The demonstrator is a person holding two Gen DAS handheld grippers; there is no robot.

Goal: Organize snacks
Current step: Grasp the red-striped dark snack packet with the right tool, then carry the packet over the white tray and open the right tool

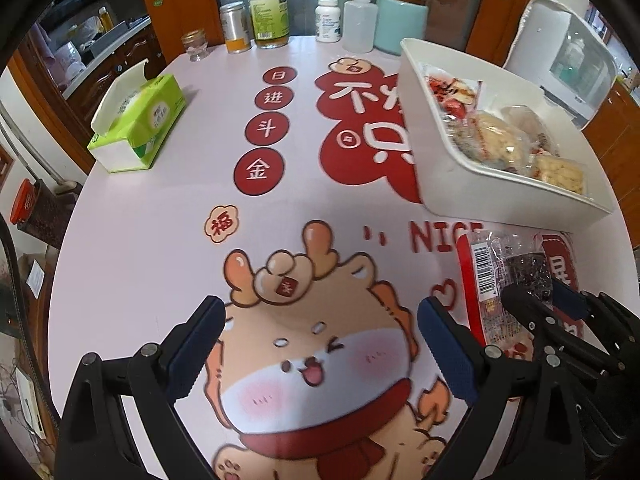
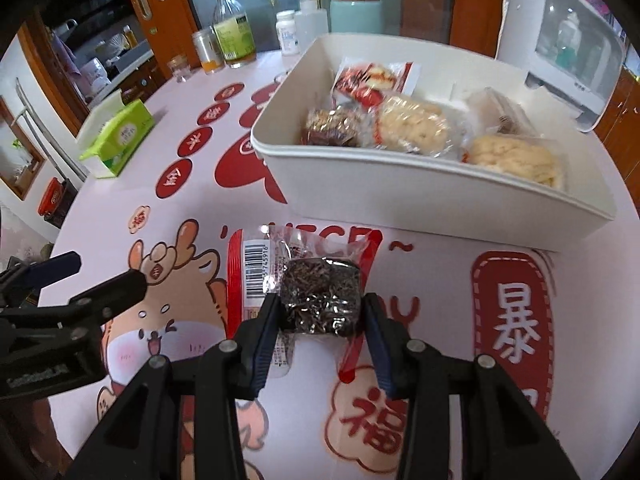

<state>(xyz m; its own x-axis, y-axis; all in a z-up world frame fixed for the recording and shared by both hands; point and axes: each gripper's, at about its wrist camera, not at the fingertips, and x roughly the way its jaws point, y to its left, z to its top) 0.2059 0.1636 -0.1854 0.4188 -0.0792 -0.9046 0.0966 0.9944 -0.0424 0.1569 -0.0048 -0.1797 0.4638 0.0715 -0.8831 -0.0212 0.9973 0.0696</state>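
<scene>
1. Right wrist view first: my right claw (image 2: 320,316) has its two pads pressed on either side of a dark snack (image 2: 318,300) in a clear wrapper with a barcode and red edges. So it's clamped on that pack, which sits right between the fingers, low over the table (image 2: 432,320). I can't tell if it's lifted or just resting on the mat.

2. My left claw (image 1: 320,344) is spread wide with nothing in it, hovering over the cartoon deer print, just beside the right one.

3. Moving out: the white bin (image 2: 400,196) is just past the pack, close ahead of my right claw and a bit to the right. It already holds several wrapped snacks: a red-wrapped one at the back, a dark one, a couple of pale puffy ones.

4. Progress-wise I'd say we're nearly there. Most stuff looks binned, and this dark pack is the only loose snack I can spot on the table. What's left, I reckon, is getting it over the rim and dropping it in.

5. Farther off: a tissue box (image 1: 138,128) on the left and bottles (image 1: 269,4) along the far edge, well apart from all this.
</scene>
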